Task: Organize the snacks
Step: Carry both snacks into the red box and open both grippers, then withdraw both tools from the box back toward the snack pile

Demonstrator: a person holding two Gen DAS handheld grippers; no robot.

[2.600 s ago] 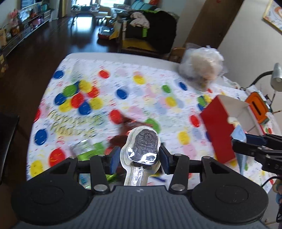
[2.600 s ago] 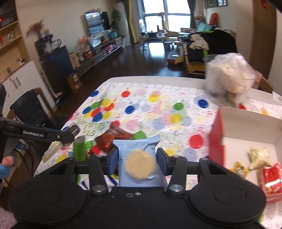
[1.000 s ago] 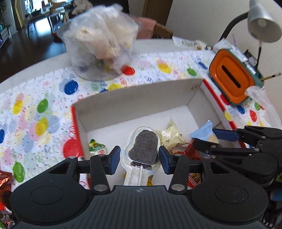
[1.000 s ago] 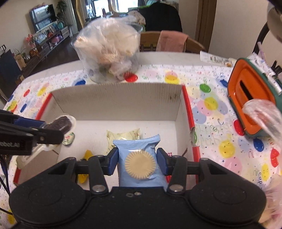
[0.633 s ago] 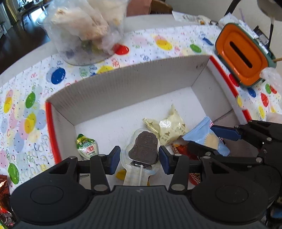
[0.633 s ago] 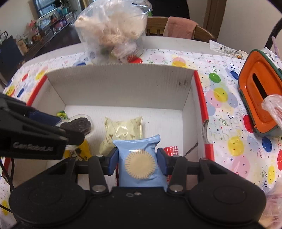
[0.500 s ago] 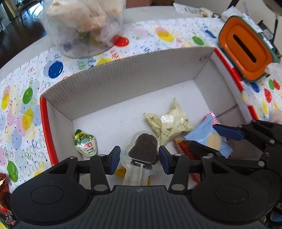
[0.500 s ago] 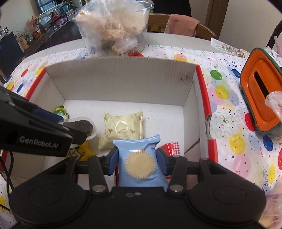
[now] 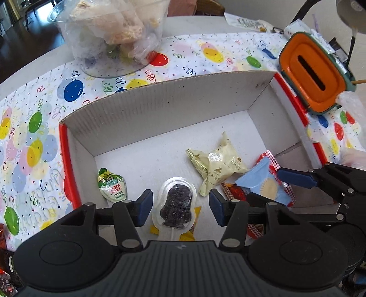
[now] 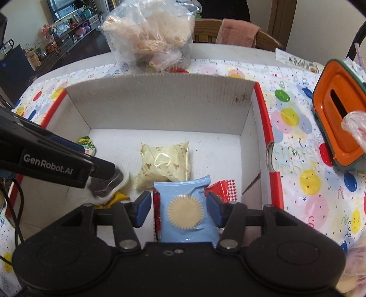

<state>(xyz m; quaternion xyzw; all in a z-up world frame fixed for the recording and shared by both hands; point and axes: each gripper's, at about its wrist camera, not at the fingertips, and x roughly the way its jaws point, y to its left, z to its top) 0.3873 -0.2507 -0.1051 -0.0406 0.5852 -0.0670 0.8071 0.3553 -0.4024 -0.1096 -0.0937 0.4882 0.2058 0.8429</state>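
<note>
Both grippers hover low inside a white cardboard box with red rims [image 9: 160, 107]. My left gripper [image 9: 180, 206] is open; the chocolate lollipop in clear wrap [image 9: 177, 205] lies between its spread jaws, apart from both pads. My right gripper [image 10: 179, 206] is open too; the blue cookie packet [image 10: 185, 210] lies between its jaws with gaps on both sides. The packet also shows in the left wrist view [image 9: 263, 185], beside the right gripper's fingers. A cream wrapped snack [image 9: 217, 163], a green jelly cup [image 9: 112, 185], a red packet [image 10: 220, 188] and a yellow wrapper [image 10: 114, 198] lie on the box floor.
A clear tub of bagged snacks [image 9: 109, 34] stands behind the box on the balloon-print tablecloth [image 9: 29, 128]. An orange and green tissue box [image 9: 313, 73] sits to the right, by a lamp arm [image 9: 302, 11]. More snack wrappers [image 9: 5, 274] lie at the far left.
Both grippers carried their snacks from the table's left into the box and lowered. Since half a second ago both jaws have opened, letting go of the lollipop and the blue packet.
</note>
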